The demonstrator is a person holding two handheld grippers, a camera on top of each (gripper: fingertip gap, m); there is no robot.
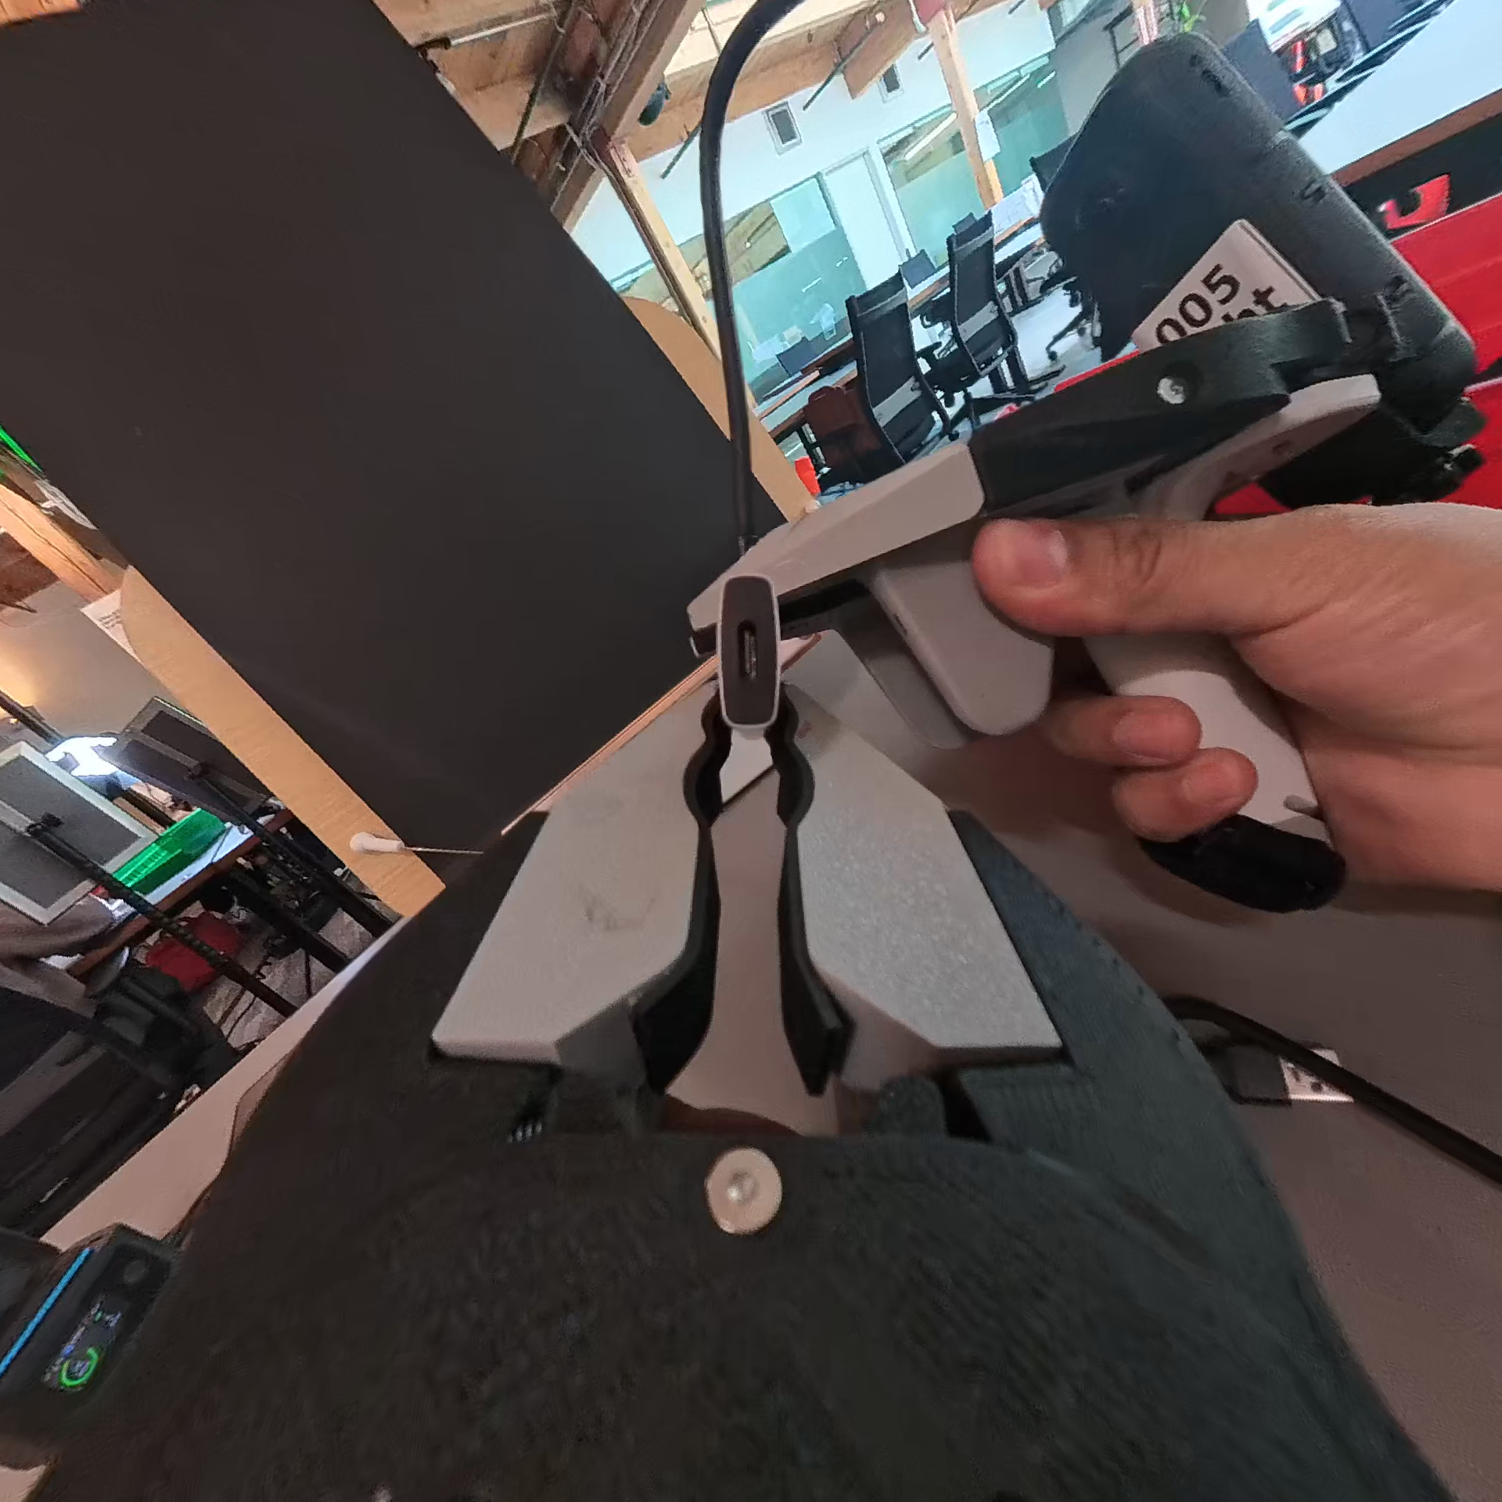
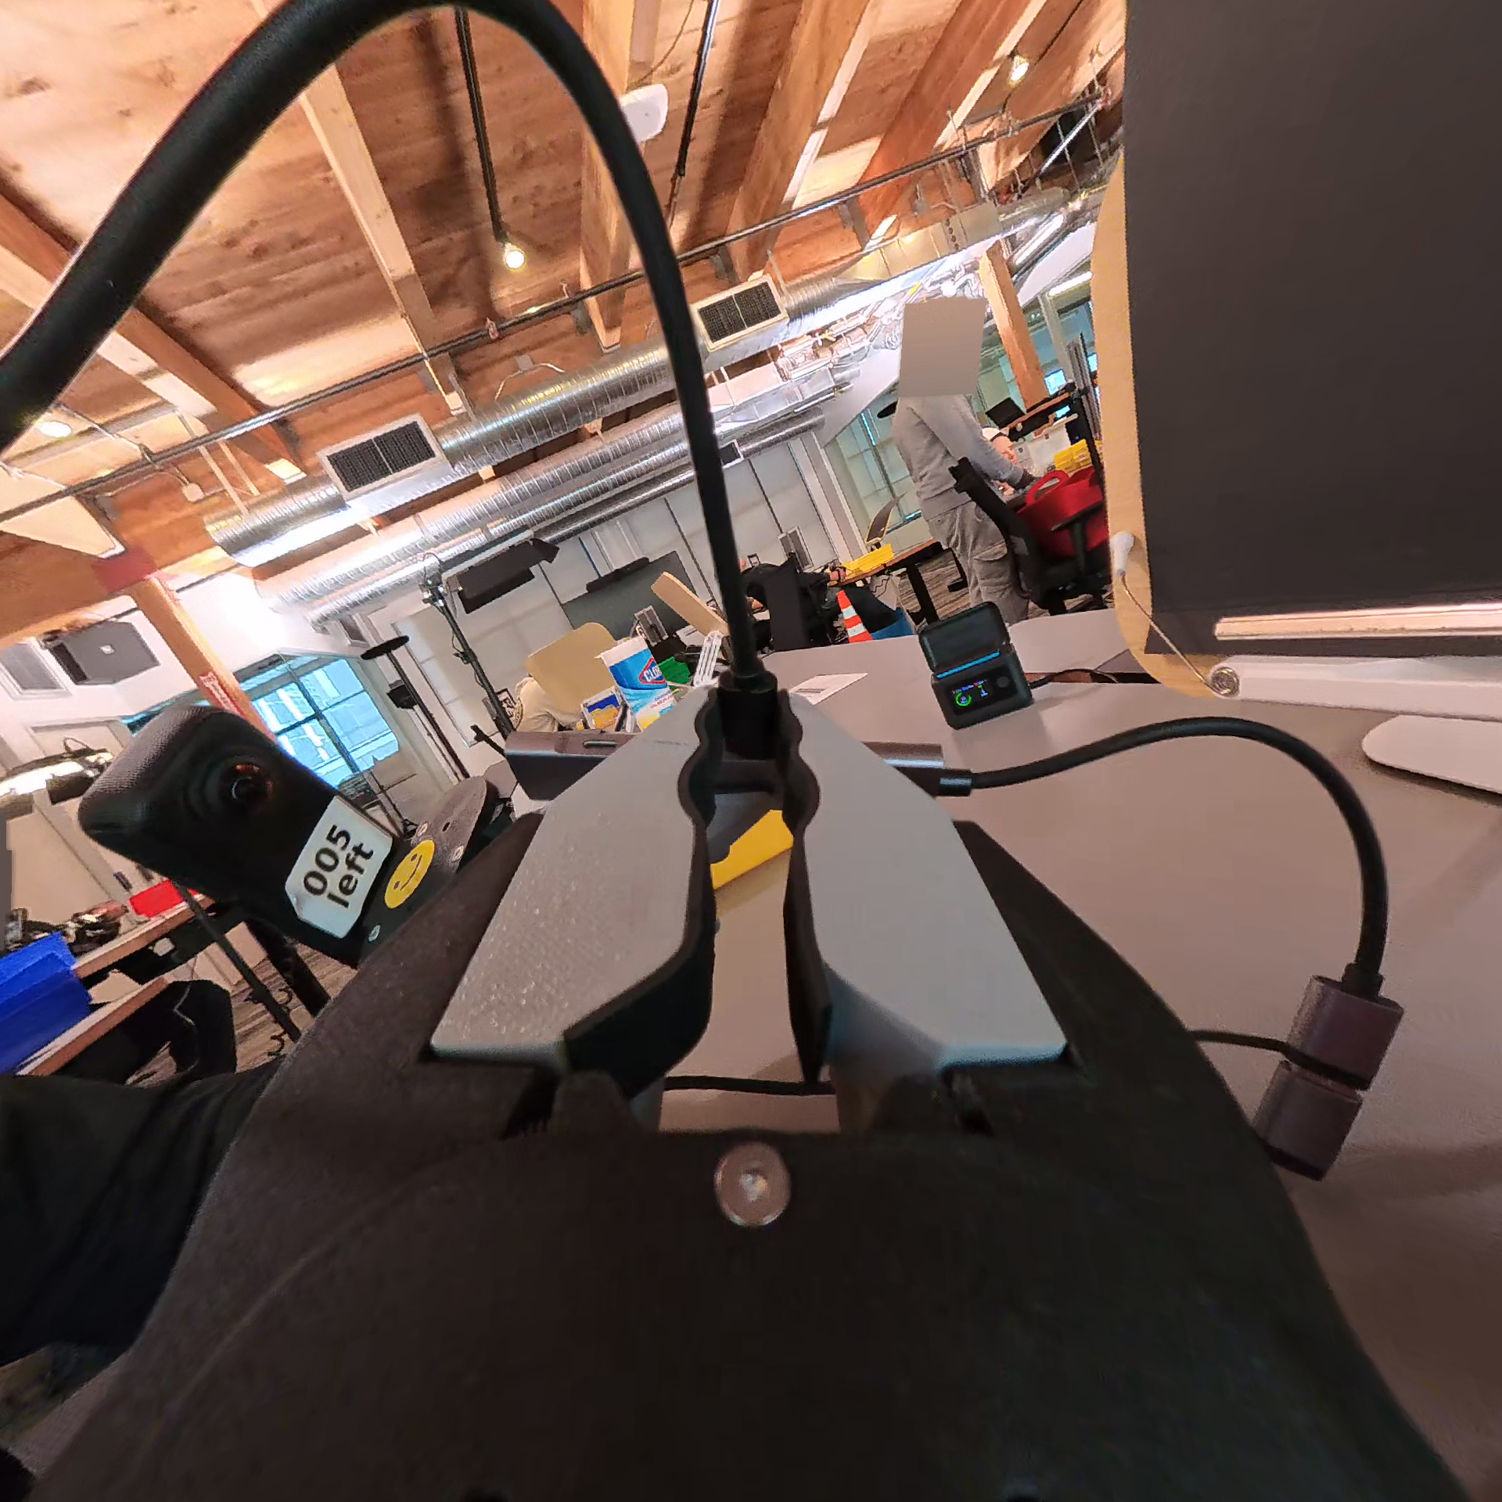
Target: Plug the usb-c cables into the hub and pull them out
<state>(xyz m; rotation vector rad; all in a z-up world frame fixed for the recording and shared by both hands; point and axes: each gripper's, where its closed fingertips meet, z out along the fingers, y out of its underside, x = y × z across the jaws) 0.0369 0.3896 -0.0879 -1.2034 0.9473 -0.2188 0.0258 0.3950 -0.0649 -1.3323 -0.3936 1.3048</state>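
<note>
In the left wrist view my left gripper (image 1: 748, 722) is shut on the lower end of the grey hub (image 1: 749, 650), held end-on with a USB-C port facing the camera. A hand (image 1: 1268, 683) holds my right gripper (image 1: 731, 605) against the hub from the right. In the right wrist view my right gripper (image 2: 744, 719) is shut on a black USB-C plug (image 2: 744, 703); its cable (image 2: 650, 244) arcs up and left. The hub (image 2: 561, 752) lies crosswise just behind the fingers. The fingers hide whether the plug is seated.
The hub's own lead (image 2: 1219, 731) loops right to a dark connector (image 2: 1337, 1032) on the grey table (image 2: 1138, 894). A yellow piece (image 2: 752, 849), a small device with a screen (image 2: 975, 666) and a black monitor (image 2: 1300, 325) are nearby. A person stands far back. My two grippers' fingertips are within a few centimetres of each other.
</note>
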